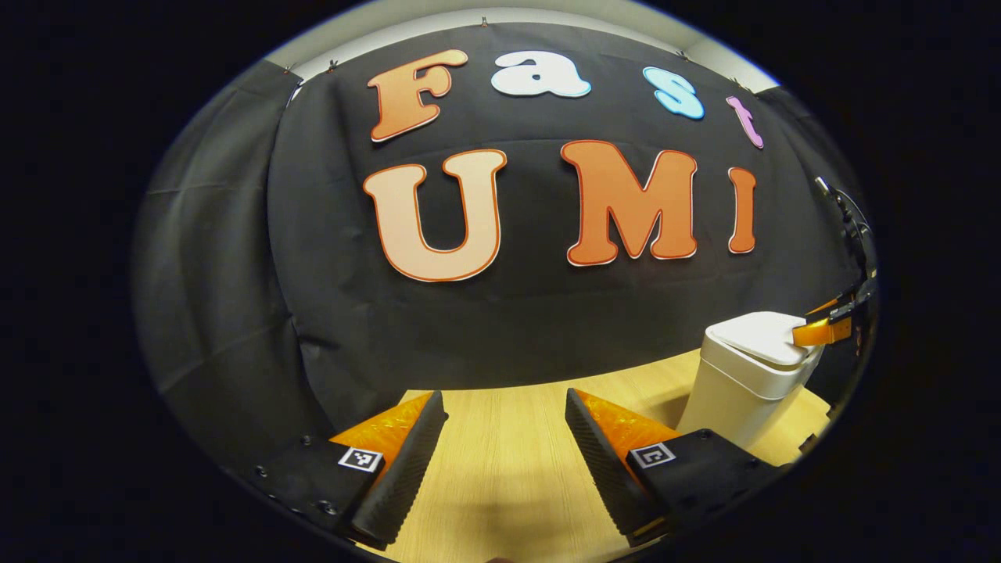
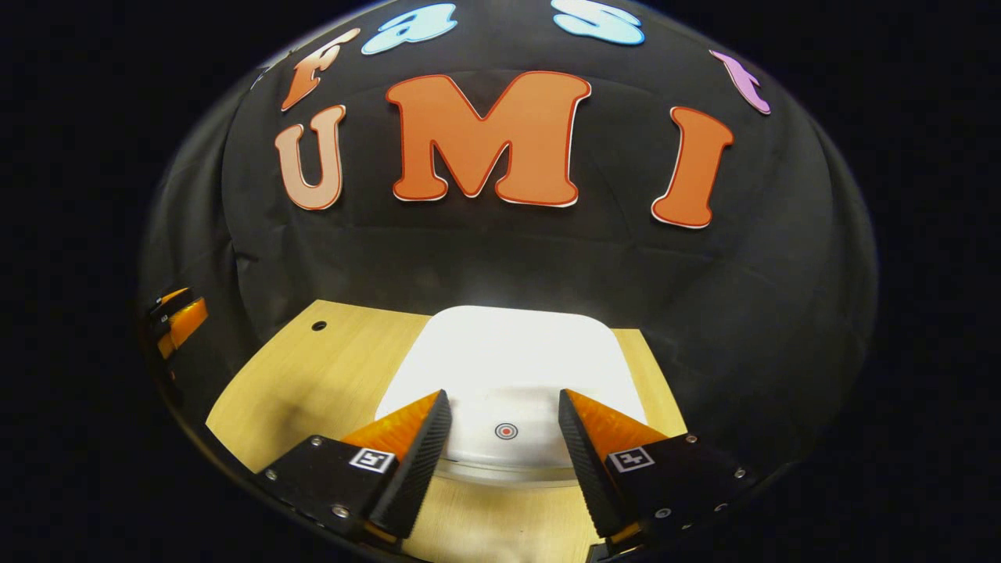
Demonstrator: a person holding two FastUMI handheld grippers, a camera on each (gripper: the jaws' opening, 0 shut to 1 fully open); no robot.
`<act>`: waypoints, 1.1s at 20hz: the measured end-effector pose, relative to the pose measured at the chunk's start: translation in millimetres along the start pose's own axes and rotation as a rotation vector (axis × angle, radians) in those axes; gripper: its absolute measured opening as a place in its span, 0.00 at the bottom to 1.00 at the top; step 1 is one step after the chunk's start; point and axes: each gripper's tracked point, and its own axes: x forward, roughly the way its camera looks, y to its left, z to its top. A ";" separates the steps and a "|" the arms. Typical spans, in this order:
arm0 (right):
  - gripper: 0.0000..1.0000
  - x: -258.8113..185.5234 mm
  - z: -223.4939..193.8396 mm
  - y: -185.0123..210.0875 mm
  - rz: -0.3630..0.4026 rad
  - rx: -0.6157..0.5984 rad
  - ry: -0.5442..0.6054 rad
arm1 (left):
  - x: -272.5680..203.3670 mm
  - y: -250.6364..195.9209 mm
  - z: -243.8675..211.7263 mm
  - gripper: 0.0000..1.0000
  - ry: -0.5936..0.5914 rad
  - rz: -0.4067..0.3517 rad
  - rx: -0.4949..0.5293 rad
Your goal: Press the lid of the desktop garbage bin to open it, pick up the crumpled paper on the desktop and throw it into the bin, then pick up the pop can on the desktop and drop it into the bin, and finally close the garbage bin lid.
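Note:
A white desktop bin [image 1: 747, 375] stands on the wooden table at the right of the left gripper view, its lid down. In the right gripper view its white lid [image 2: 508, 367] lies just under me, with a small red ring mark [image 2: 506, 431] near the front edge. My right gripper [image 2: 504, 446] is open over the lid, its fingers on either side of the mark; whether they touch the lid I cannot tell. It also appears at the bin's top in the left gripper view [image 1: 821, 328]. My left gripper [image 1: 504, 457] is open above bare table, left of the bin.
The wooden table [image 1: 508, 469] runs back to the black cloth wall. A small dark hole [image 2: 318, 325] sits in the tabletop left of the bin. The left gripper [image 2: 178, 320] shows at the far left edge of the right gripper view.

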 end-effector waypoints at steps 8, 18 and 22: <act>0.77 -2.4 -11.3 -0.9 -0.011 0.052 0.029 | -3.1 -5.8 -5.3 0.94 0.021 0.004 -0.026; 0.50 -8.2 -13.8 7.1 0.018 0.084 -0.027 | 0.3 -28.4 14.3 0.99 -0.027 -0.013 0.005; 0.60 -9.9 -6.1 13.9 -0.039 0.019 -0.114 | 1.9 -34.2 22.9 0.99 -0.061 -0.015 0.002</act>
